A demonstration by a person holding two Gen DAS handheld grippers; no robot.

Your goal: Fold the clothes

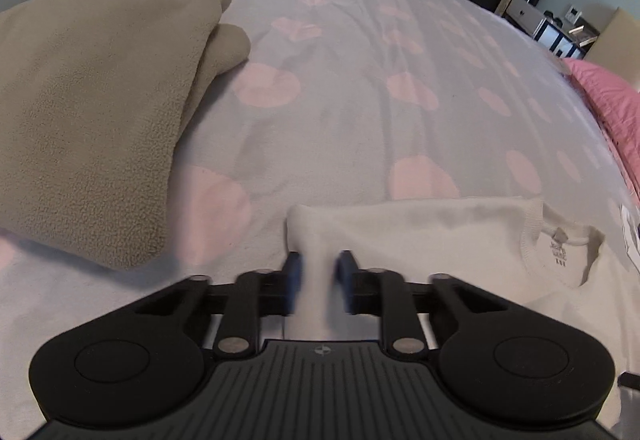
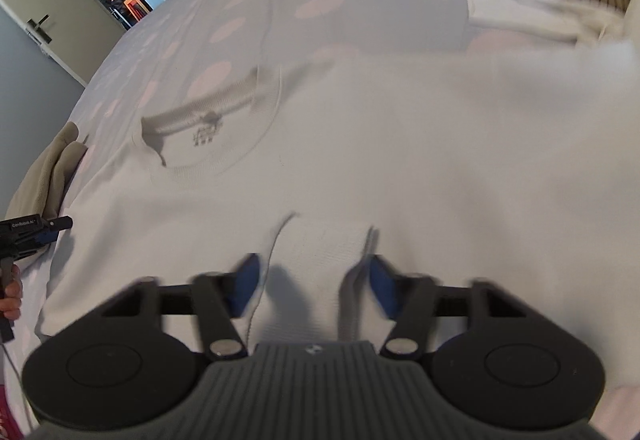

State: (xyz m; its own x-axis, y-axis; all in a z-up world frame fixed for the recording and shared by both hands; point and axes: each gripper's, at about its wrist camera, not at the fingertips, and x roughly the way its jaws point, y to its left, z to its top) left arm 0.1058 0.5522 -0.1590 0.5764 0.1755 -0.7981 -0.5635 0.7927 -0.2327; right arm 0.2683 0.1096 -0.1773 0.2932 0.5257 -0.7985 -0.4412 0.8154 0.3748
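White sweater (image 2: 360, 144) lies spread flat on the bed (image 1: 340, 52), neckline toward twelve o'clock in the right wrist view, its ribbed collar (image 2: 208, 108) and printed label facing up. It looks light, limp and fine-knit, so it should drape and sag the instant it leaves the cover; corners and hems seem the sensible places to pinch. The left gripper (image 1: 320, 272) has its blue pads clamped on a bunched corner of the knit. The right gripper (image 2: 312, 276) has its jaws partly apart over a raised fold, cloth between them, and I can't tell if the pads press on it. A folded beige fleece (image 1: 88, 112), thick and nubbly, sits at ten o'clock; pink bedding (image 1: 608, 100) at three
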